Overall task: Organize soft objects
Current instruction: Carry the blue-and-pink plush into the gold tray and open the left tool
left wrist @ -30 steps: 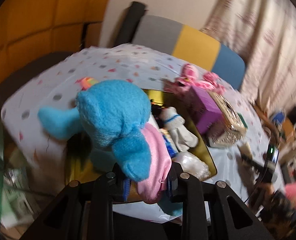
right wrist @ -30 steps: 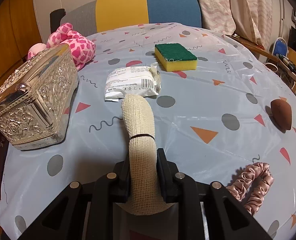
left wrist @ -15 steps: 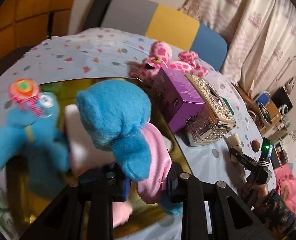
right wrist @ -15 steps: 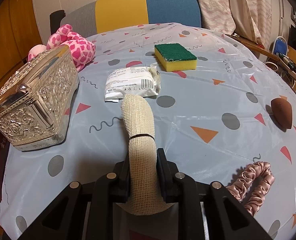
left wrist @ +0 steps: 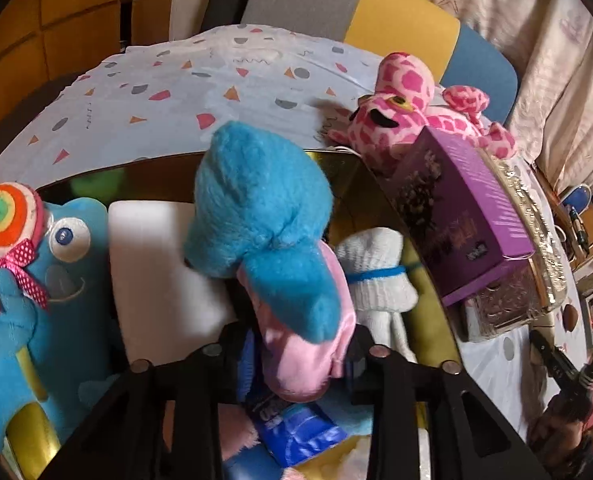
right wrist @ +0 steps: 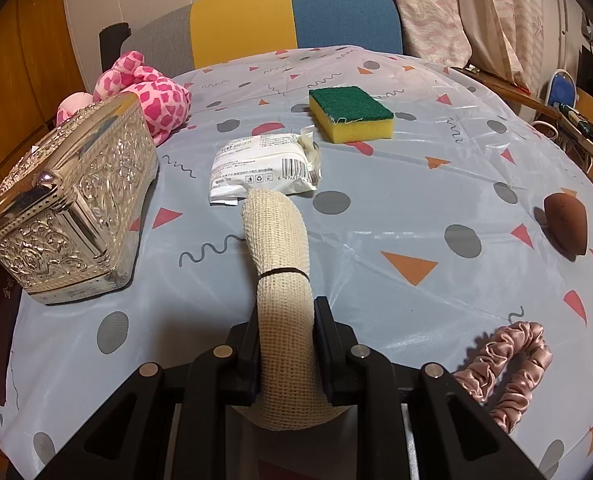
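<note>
Left gripper (left wrist: 296, 356) first: my jaws are pinched on the blue-and-pink plush (left wrist: 268, 236), gripping it low on its pink part, with the blue bulk standing up in front of the lens. Below it lies the gold tray (left wrist: 428, 320), already crowded — a blue plush with a rainbow lollipop (left wrist: 28, 280) at the left, a white foam block (left wrist: 156, 272) beside it, a white rolled sock (left wrist: 376, 276) to the right and a blue packet (left wrist: 296, 432) under my fingers. A purple box (left wrist: 460, 216) and a pink spotted plush (left wrist: 408, 108) sit just past the tray's far corner. I judge this the placing step: the toy hangs over the tray, and the next move calls for lowering it into the gap between foam and sock, then letting go.

Right gripper (right wrist: 286, 352) next: it is clamped on a beige mesh roll (right wrist: 280, 280), which pokes forward over the tablecloth (right wrist: 376, 220). Still out on the cloth are a wrapped white pack (right wrist: 264, 168), a green-and-yellow sponge (right wrist: 350, 114), a brown makeup sponge (right wrist: 566, 226) and a pink scrunchie (right wrist: 508, 368); an ornate silver box (right wrist: 68, 208) stands at the left. This hand's load waits its turn — it must swing left toward the tray.
</note>
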`<state>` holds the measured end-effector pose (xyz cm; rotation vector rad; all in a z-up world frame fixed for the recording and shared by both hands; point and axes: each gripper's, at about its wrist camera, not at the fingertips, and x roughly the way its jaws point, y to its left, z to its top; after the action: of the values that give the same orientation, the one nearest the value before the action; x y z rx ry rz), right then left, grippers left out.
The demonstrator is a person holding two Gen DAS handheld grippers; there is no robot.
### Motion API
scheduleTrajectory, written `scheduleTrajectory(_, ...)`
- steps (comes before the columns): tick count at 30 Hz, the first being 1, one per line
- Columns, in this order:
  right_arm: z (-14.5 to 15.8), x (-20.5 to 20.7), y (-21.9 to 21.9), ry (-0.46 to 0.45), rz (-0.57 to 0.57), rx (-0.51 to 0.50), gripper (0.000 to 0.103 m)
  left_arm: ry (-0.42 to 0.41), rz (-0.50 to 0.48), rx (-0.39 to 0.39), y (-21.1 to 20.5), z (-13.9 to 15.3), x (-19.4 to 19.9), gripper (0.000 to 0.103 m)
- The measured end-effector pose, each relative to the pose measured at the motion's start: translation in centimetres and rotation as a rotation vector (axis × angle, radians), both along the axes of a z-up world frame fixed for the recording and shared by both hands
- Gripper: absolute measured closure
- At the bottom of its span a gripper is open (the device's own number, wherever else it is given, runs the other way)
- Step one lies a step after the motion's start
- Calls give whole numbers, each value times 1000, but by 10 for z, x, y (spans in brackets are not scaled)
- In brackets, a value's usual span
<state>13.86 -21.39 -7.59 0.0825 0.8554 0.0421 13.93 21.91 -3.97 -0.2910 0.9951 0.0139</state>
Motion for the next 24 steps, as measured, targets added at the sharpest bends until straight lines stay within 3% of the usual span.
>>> scheduleTrajectory(1,0,0,0,0,0,0,82,-5,3,-4,-1,1,-1,48)
scheduleTrajectory(2,0,0,0,-1,0,1,82,-12,0,-6,-3,2,-3,44)
scheduleTrajectory(7,0,0,1,0,-1,-5,82,-72,-10,22,-15,12,-24,44)
scheduleTrajectory(19,0,-1,6,5,-2,-57,82,-113,40,64,-14,24,-70,44)
scheduleTrajectory(24,1,-3,14,23,-4,-117,82,-147,37,127,-21,33,-99,34)
